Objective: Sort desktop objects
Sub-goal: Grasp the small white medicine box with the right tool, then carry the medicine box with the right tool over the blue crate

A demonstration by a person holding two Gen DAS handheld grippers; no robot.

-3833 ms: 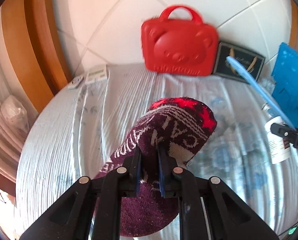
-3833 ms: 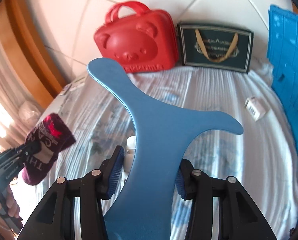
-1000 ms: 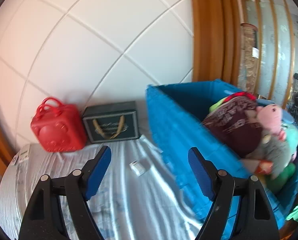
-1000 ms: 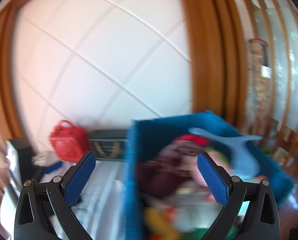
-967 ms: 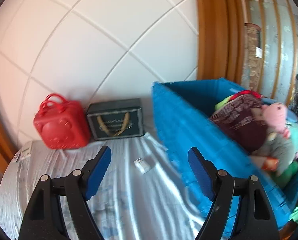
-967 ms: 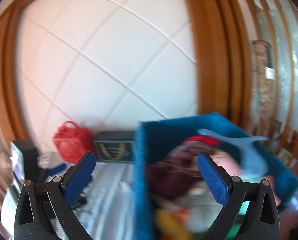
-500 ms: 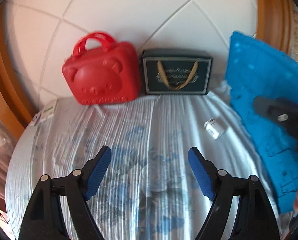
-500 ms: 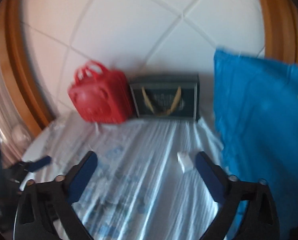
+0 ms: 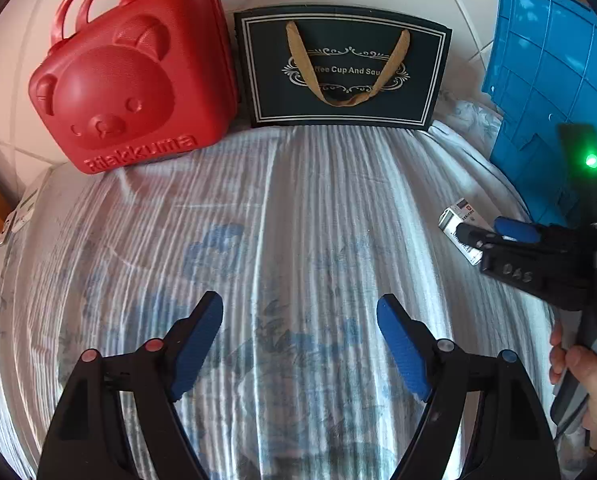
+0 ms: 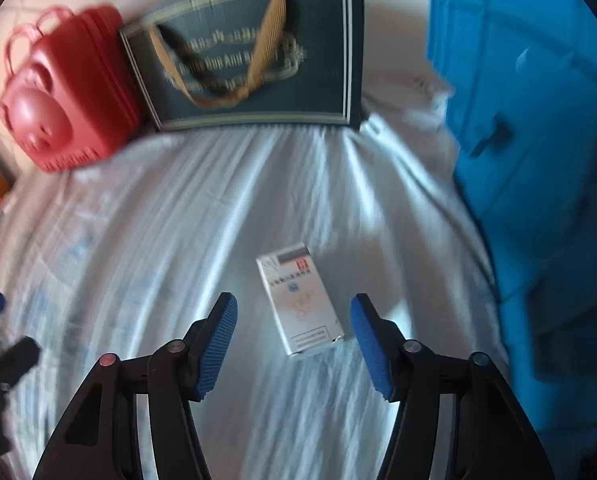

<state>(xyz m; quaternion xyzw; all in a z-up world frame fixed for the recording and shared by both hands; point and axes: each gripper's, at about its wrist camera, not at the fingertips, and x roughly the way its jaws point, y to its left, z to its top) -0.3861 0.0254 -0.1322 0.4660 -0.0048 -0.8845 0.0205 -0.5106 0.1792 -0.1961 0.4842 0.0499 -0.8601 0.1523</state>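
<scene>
right gripper (image 10: 292, 342): jaws closing, pads either side of the small white box (image 10: 298, 300) but not pressing it | box: lies flat on striped cloth (image 10: 218, 208), left of blue crate (image 10: 538, 120) | left gripper (image 9: 298, 344): jaws wide, nothing between

Your left hand-held gripper (image 9: 298, 330) hangs over the striped, blue-patterned bedsheet (image 9: 282, 208) with its blue pads wide apart and nothing between them. At the far edge, a red bear-faced case (image 9: 126, 80) stands just beside a dark gift bag (image 9: 340, 72) with a gold ribbon handle. The blue crate (image 9: 550, 64) rises at the right. Your right hand-held gripper (image 9: 468, 232) reaches over a small white box (image 9: 458, 220), its jaws closing.
</scene>
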